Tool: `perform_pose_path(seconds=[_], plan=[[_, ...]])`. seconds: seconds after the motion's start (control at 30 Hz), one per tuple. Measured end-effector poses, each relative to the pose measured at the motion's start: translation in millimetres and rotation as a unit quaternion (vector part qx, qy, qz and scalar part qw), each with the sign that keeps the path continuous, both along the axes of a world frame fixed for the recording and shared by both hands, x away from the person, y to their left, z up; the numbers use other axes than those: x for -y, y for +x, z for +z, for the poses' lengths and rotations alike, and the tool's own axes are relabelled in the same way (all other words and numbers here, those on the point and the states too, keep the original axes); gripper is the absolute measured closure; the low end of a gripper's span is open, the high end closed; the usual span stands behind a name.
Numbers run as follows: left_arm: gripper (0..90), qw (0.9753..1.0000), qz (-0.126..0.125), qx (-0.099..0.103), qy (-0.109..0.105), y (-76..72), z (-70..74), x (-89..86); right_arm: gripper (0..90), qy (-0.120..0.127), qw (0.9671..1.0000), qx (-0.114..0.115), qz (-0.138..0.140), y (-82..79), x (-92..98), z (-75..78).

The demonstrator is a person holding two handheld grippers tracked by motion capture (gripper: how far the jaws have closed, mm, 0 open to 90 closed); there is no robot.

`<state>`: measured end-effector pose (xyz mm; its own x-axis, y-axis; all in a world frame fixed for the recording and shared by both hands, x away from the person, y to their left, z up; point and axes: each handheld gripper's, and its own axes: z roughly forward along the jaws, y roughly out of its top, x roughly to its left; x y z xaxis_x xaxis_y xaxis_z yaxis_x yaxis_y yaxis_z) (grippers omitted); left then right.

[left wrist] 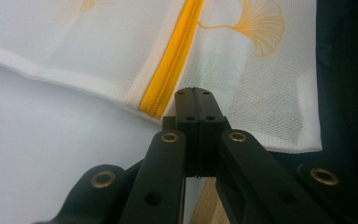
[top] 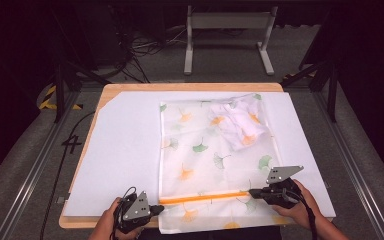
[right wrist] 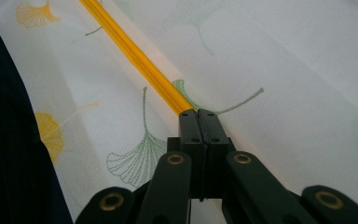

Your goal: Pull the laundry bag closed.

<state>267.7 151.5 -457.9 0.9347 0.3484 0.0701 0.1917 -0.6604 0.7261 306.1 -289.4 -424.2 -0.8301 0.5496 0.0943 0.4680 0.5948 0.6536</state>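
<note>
A white mesh bag (top: 205, 155) printed with ginkgo leaves lies flat on the white sheet. Its orange zipper (top: 205, 197) runs across the near end. My left gripper (top: 161, 210) is at the zipper's left end, and in the left gripper view the jaws (left wrist: 194, 91) are pressed together on the bag's edge (left wrist: 98, 42) beside the zipper (left wrist: 172, 60). My right gripper (top: 251, 191) is at the zipper's right end. Its jaws (right wrist: 198, 113) are shut where the zipper (right wrist: 135, 56) ends, and the pull is hidden. A crumpled white lump (top: 237, 122) bulges at the bag's far right corner.
The white sheet (top: 125, 150) covers most of a wooden table (top: 190, 86), with bare sheet left of the bag. The bag's near end hangs slightly over the front edge. A grey metal stand (top: 227, 22) and cables are on the floor behind the table.
</note>
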Motion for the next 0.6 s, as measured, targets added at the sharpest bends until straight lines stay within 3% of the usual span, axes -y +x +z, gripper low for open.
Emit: perform_pose_path(seconds=[0.6], plan=[[90.0,1.0000,0.000,-0.001,0.000,0.2,0.1,-0.3,90.0,-0.002,1.0000,0.004,-0.009,-1.5,7.7,2.4]])
